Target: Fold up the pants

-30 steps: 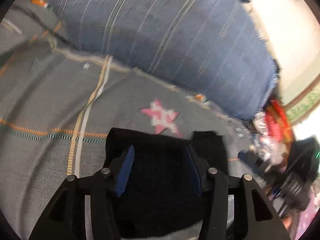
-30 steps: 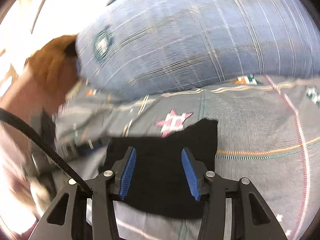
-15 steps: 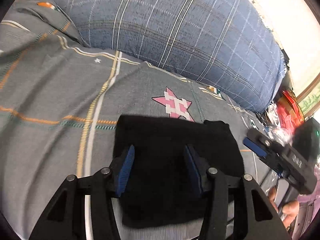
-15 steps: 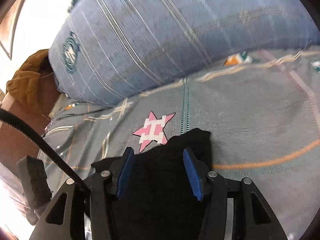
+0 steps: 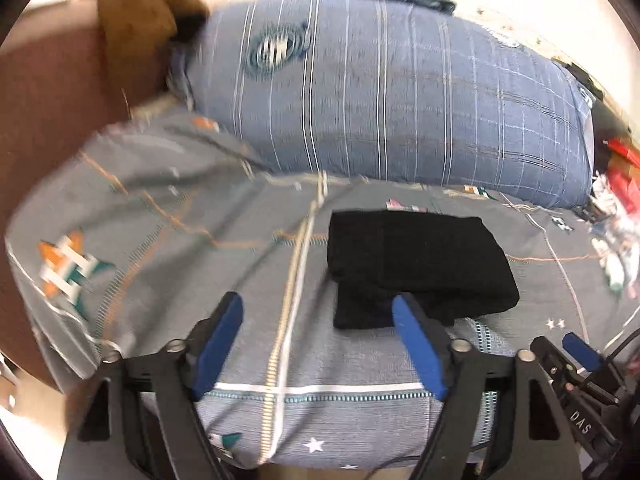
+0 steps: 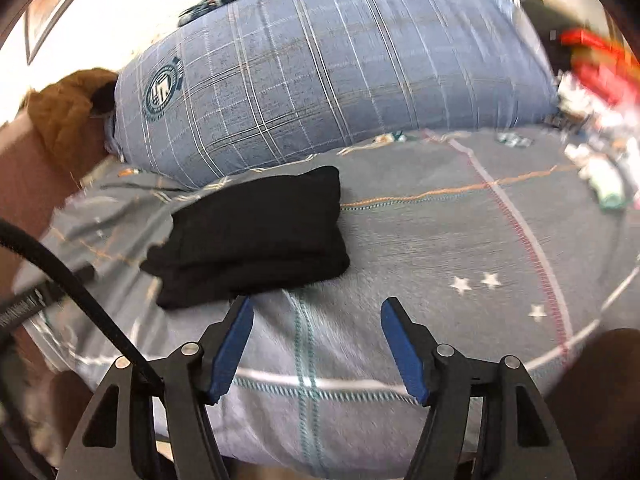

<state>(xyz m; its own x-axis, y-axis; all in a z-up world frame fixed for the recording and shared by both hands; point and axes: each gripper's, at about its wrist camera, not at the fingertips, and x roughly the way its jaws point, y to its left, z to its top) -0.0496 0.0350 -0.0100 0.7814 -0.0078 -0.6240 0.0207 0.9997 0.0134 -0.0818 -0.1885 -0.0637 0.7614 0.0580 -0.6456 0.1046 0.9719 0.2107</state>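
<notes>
The black pants (image 5: pixel 416 264) lie folded into a compact rectangle on the grey patterned bedsheet (image 5: pixel 200 248). They also show in the right wrist view (image 6: pixel 256 232). My left gripper (image 5: pixel 320 320) is open and empty, hovering above the sheet just near and left of the pants. My right gripper (image 6: pixel 316 324) is open and empty, above the sheet just near and right of the pants. The right gripper's blue tip also shows at the lower right of the left wrist view (image 5: pixel 580 350).
A large blue plaid pillow (image 5: pixel 400 100) lies behind the pants. A brown headboard (image 5: pixel 48 100) with a tan cloth (image 5: pixel 136 20) stands at the left. Red and white clutter (image 6: pixel 600 80) sits at the bed's far right. The bed's near edge runs below both grippers.
Both grippers have pulled back and away from the pants, which lay between their fingers before. The folded pants stay on the sheet.
</notes>
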